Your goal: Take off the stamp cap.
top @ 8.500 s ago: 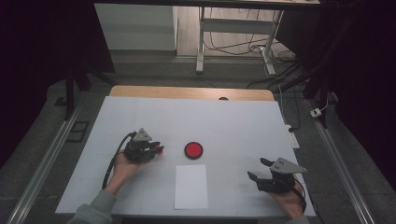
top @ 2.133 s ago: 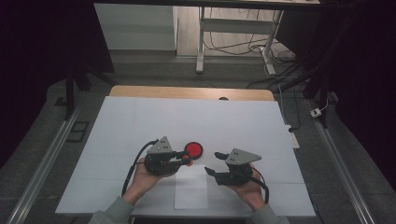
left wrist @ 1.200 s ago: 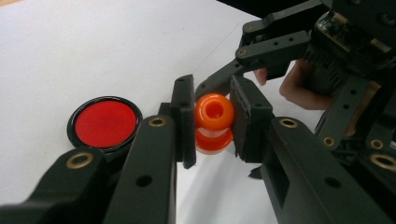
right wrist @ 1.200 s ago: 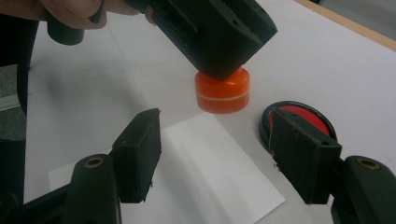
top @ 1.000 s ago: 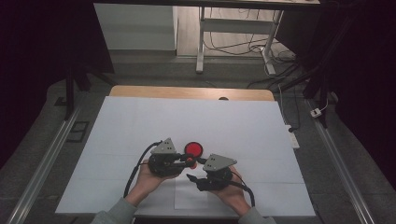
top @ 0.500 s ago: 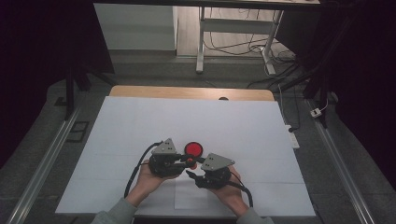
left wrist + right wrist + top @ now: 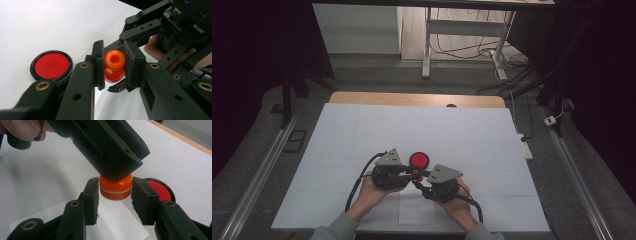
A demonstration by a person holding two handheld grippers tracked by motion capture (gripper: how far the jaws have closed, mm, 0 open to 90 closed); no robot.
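Observation:
A small orange piece (image 7: 114,60) with a rounded, holed end and a wider end hangs just above the table. My left gripper (image 7: 113,65) is shut on its rounded end. My right gripper (image 7: 115,185) faces it, and its jaws have just been closing; their pads now sit against the sides of the wide orange end (image 7: 115,188). In the high view the left gripper (image 7: 411,173) and the right gripper (image 7: 418,180) meet tip to tip, just in front of a red disc with a black rim (image 7: 419,160).
A white sheet of paper (image 7: 416,214) lies under the hands near the front edge of the white table (image 7: 462,135). The red disc (image 7: 160,191) lies close behind the right jaws. A wooden strip (image 7: 412,99) runs along the far edge.
The two grippers, once far apart, have come together in front of the red disc. Over the last second both hands stayed put and the right jaws narrowed around the orange piece.

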